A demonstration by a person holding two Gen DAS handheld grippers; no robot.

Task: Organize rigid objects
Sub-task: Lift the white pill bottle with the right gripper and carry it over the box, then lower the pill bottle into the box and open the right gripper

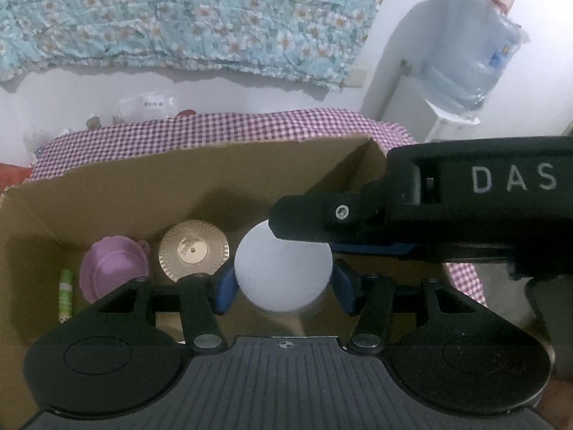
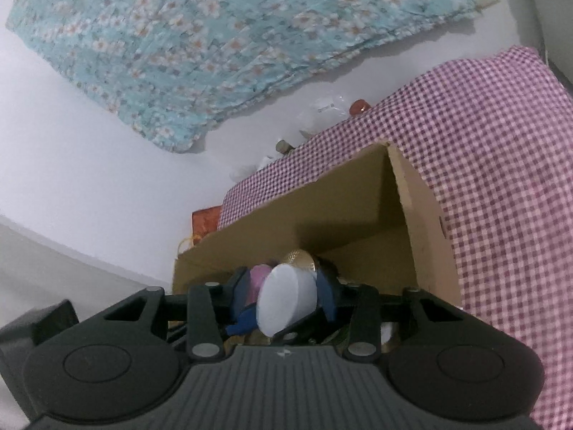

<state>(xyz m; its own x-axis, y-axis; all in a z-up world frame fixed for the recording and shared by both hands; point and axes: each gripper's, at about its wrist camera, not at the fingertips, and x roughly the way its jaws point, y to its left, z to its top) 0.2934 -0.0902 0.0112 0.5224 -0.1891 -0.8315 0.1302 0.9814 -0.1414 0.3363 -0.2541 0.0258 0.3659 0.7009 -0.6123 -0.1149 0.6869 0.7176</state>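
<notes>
- A white wall hung with a floral blue cloth (image 1: pixel 200 18) backs a counter draped in a purple gingham cloth (image 2: pixel 494 165); an open cardboard box (image 1: pixel 200 186) sits on that cloth, and every place below is given from the box.
- Inside the box, along its far wall, lie a small green tube (image 1: pixel 66 295), a lilac plastic cup (image 1: pixel 114 268) and a gold fluted disc (image 1: pixel 193 251), side by side.
- A white round disc (image 1: pixel 283 268) hangs above the box floor, just beside the gold disc.
- The right tongs (image 2: pixel 286 295) reach in over the box's near side and pinch the white disc across its flat faces, tilted on edge.
- The left tongs (image 1: pixel 283 279) straddle the same disc; the left pad looks to touch its rim, the right pad stands clear, so they are partly wide with no firm hold.
- Step in hand, by my reading: placing the white disc into the box.
- Next, it likely calls for lowering the disc flat into the free floor space, then spreading the right tongs without knocking the gold disc.
</notes>
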